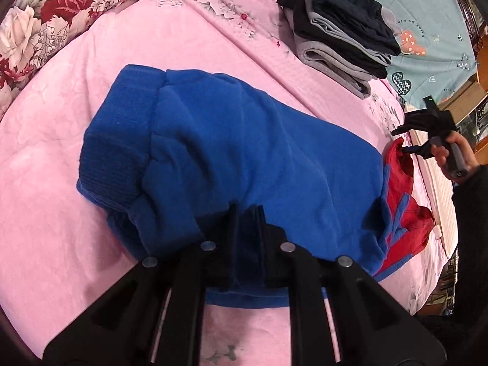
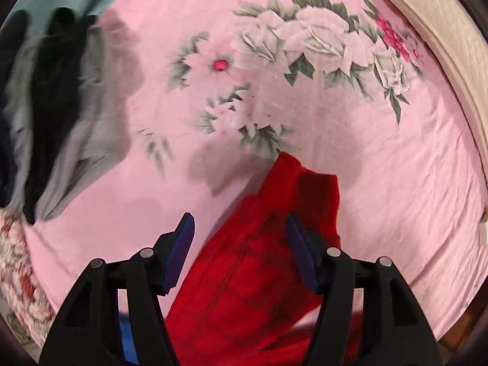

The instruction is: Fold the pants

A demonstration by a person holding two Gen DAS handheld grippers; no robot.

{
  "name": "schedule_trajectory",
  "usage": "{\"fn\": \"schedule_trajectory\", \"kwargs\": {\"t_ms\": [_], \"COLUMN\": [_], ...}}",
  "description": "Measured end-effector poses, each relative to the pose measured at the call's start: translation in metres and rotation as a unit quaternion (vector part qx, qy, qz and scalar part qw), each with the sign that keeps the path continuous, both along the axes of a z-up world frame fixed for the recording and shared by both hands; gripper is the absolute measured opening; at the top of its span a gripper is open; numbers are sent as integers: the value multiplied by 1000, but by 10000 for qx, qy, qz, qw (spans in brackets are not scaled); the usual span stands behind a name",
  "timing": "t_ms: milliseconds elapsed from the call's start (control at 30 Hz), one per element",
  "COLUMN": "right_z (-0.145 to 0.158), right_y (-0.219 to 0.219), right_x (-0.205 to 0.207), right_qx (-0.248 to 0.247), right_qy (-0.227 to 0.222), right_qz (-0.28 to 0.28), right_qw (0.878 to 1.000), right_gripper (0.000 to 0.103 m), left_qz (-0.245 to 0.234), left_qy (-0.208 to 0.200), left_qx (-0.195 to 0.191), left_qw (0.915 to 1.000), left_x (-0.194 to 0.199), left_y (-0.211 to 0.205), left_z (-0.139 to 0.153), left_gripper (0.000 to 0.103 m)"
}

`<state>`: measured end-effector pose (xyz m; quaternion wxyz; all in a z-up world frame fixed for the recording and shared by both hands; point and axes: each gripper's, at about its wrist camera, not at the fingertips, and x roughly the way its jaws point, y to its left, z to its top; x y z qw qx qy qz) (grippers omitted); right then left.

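We see a pair of blue fleece pants (image 1: 231,152) with red trim lying folded over on a pink flowered bed sheet (image 1: 61,213). The ribbed waistband sits at the left end, and the red parts trail off to the right.

Our left tool (image 1: 247,222) is at the near edge of the pants, its two fingers drawn close together and clamped on a fold of blue fabric.

Our right tool (image 2: 241,228) hangs above the red end of the pants (image 2: 259,259), at the far right. Its blue-padded fingers (image 2: 180,253) stand wide apart, one on each side of the red cloth, gripping nothing. The right hand (image 1: 451,155) holds its handle.

Farther away on the bed, well apart from the pants, a stack of folded grey and black clothes (image 1: 341,36) rests beside a teal patterned sheet (image 1: 427,6). A rose-print quilt (image 1: 45,24) lies at the far left.
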<state>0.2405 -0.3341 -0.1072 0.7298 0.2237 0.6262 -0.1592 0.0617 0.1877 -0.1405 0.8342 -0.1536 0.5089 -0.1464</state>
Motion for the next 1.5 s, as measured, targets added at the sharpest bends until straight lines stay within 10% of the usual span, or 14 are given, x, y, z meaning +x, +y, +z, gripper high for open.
{"fn": "schedule_trajectory", "kwargs": {"t_ms": [67,200,267,600,800,1000,1233,1500], "right_z": [-15,-16,-7,101,43,-29,46,71], "right_y": [-1,-1,-7,-45,-65,-83,-68,74], "right_x": [7,-3,-19,-178,-289,-313,-325,-237], "right_qx": [-189,-661,-400,136,491,749,-510,235], "right_qy": [229,136,-86,-1894,-1999,-1777,-2290,-2372], "right_qz": [-227,-136,-106,92,-120,-307,205,2701], "right_qw": [9993,9976,9991,9818,9785,9808,9719,9329], "right_gripper": [62,15,13,13,13,32,44,55], "left_qz": [-51,-94,-100,-310,-337,-318,-775,-1398], "left_qy": [-3,5,30,286,455,371,-114,577], "left_qx": [-49,-217,-263,45,381,979,501,458], "left_qw": [10000,9997,9996,9991,9977,9940,9957,9874], "left_x": [0,1,2,11,13,1,-6,10], "left_y": [1,7,7,1,-8,-25,-77,-128], "left_z": [-1,-3,-4,1,5,29,66,13], "left_gripper": [12,12,13,13,13,15,34,19]}}
